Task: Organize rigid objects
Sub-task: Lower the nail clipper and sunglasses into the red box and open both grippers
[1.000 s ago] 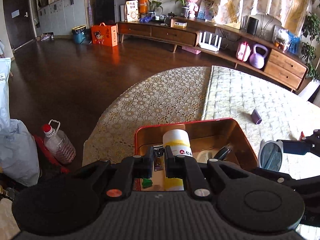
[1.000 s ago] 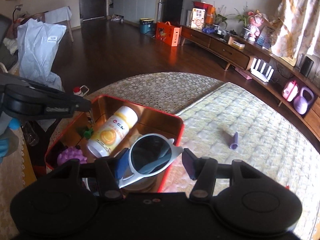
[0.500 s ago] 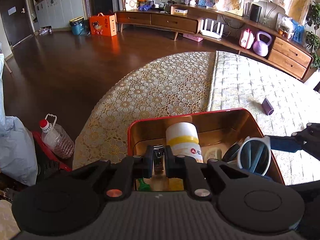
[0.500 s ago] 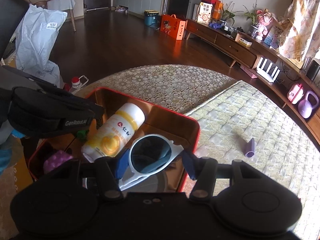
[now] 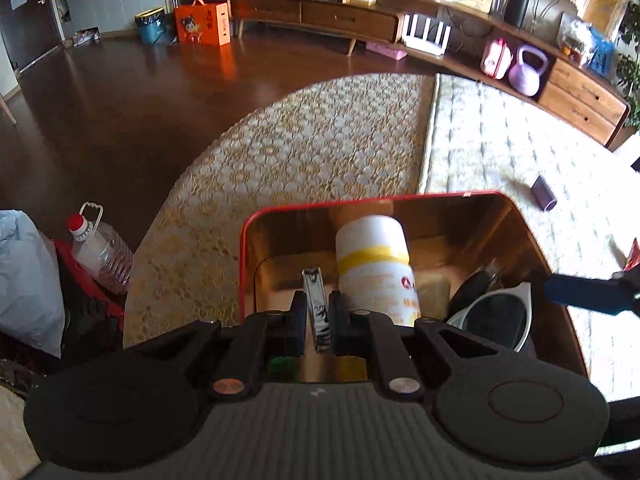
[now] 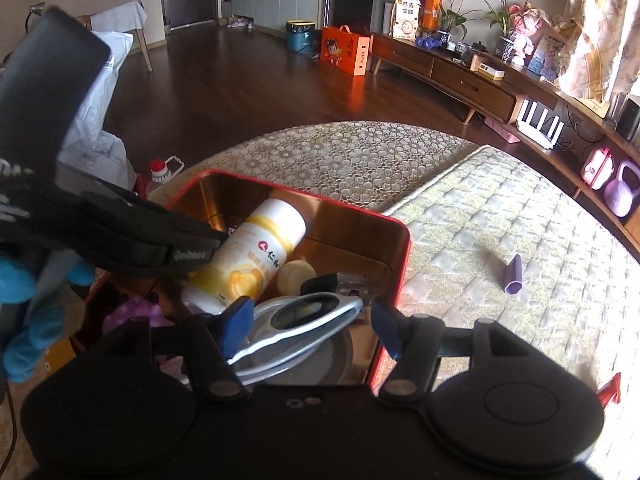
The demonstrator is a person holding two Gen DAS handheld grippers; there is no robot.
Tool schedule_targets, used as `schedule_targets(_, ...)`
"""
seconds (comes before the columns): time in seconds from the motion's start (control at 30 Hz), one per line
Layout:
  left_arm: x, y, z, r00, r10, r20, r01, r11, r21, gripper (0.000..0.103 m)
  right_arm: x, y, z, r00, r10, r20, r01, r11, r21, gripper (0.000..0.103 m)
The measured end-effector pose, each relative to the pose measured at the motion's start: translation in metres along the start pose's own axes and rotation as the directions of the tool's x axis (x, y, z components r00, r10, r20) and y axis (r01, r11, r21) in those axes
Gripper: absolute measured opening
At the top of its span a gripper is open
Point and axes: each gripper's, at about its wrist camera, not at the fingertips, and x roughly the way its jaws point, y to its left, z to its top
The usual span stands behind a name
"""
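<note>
A red tin box (image 5: 360,199) (image 6: 405,264) stands on the lace-covered table, with a white and yellow bottle (image 5: 372,264) (image 6: 260,252) lying inside. My left gripper (image 5: 318,320) is shut on a silver nail clipper (image 5: 315,296) and hangs over the box's near left part. White-framed sunglasses (image 6: 280,344) (image 5: 496,316) lie tilted in the box between the fingers of my right gripper (image 6: 312,322). Its jaws are opening; the right pad stands clear of the frame. A small purple piece (image 6: 513,276) lies on the quilted cloth to the right.
Also in the box are a purple spiky ball (image 6: 136,312), a round pale lump (image 6: 296,276) and a black item (image 6: 336,282). An oil bottle (image 5: 100,248) and a white bag (image 5: 24,280) sit on the floor left of the table. A blue-gloved hand (image 6: 24,312) holds the left gripper.
The right jaws have widened and the sunglasses have tipped from upright to nearly flat in the box. The left gripper has sunk closer to the box, still holding the clipper.
</note>
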Motion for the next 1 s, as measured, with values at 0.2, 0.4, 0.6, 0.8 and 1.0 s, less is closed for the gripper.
schedule_targets(0.2, -0.007, -0.003, -0.005, 1.000, 0.009, 0.004, -0.009, 1.000, 0.008, 0.011, -0.014, -0.005, -0.006, 0.999, 0.026, 0.021, -0.027, 0.999, 0.035, 0.073)
schedule_targets(0.4, -0.023, -0.008, -0.007, 0.999, 0.008, 0.040, -0.009, 0.999, 0.033, 0.011, -0.025, -0.009, -0.010, 0.999, 0.030, 0.026, -0.032, 0.998, 0.060, 0.073)
schedule_targets(0.6, -0.040, -0.014, -0.008, 0.998, -0.020, 0.062, 0.018, 0.999, 0.036, 0.016, -0.040, -0.012, -0.013, 0.999, 0.030, 0.044, -0.033, 0.996, 0.078, 0.077)
schedule_targets(0.8, -0.058, -0.025, -0.012, 0.995, -0.036, 0.090, 0.032, 0.999, 0.044, 0.017, -0.062, -0.016, -0.018, 0.997, 0.032, 0.075, -0.038, 0.996, 0.080, 0.084)
schedule_targets(1.0, -0.075, -0.037, -0.016, 0.992, -0.054, 0.117, 0.049, 0.998, 0.051, 0.033, -0.087, -0.022, -0.028, 0.994, 0.041, 0.099, -0.050, 0.995, 0.087, 0.091)
